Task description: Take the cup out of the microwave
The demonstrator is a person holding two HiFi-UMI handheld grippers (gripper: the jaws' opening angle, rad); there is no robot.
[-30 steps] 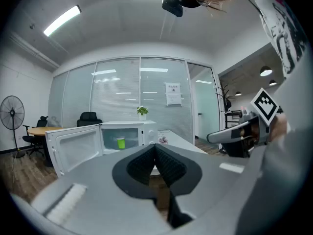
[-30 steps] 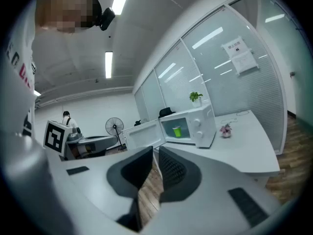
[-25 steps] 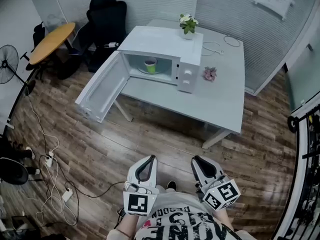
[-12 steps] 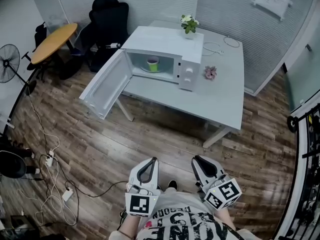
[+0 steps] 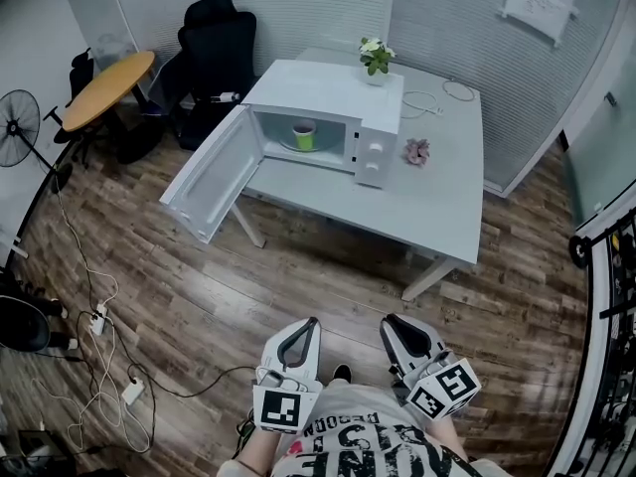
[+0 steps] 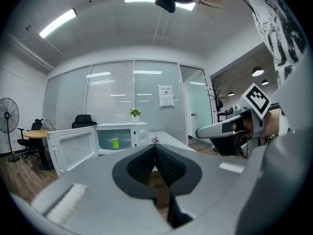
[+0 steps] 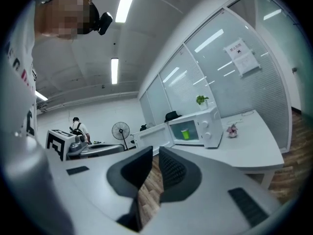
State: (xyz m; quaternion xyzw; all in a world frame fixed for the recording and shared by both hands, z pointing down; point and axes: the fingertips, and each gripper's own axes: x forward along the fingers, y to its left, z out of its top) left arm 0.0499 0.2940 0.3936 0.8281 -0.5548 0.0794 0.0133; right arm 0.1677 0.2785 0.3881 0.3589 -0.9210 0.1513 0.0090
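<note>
A green cup [image 5: 304, 134] stands inside the white microwave [image 5: 328, 87], whose door [image 5: 211, 175] hangs wide open to the left. The cup also shows small and far off in the left gripper view [image 6: 114, 143] and the right gripper view [image 7: 185, 134]. Both grippers are held close to my body, far from the table. My left gripper [image 5: 314, 322] [image 6: 155, 146] is shut and empty, its tips touching. A narrow slit shows between the jaws of my right gripper [image 5: 388, 320] [image 7: 152, 150], with nothing in it.
The microwave sits on a pale table [image 5: 437, 207] with a potted plant [image 5: 375, 53] on top, a pink flower [image 5: 416, 149] and a cable [image 5: 427, 95] beside it. A black chair [image 5: 214, 38], round wooden table [image 5: 104, 85], fan [image 5: 15, 127] and floor cables [image 5: 99, 366] lie left.
Both grippers have stayed in place near my body. The head view has drifted slightly; the cup and the open door are as before.
</note>
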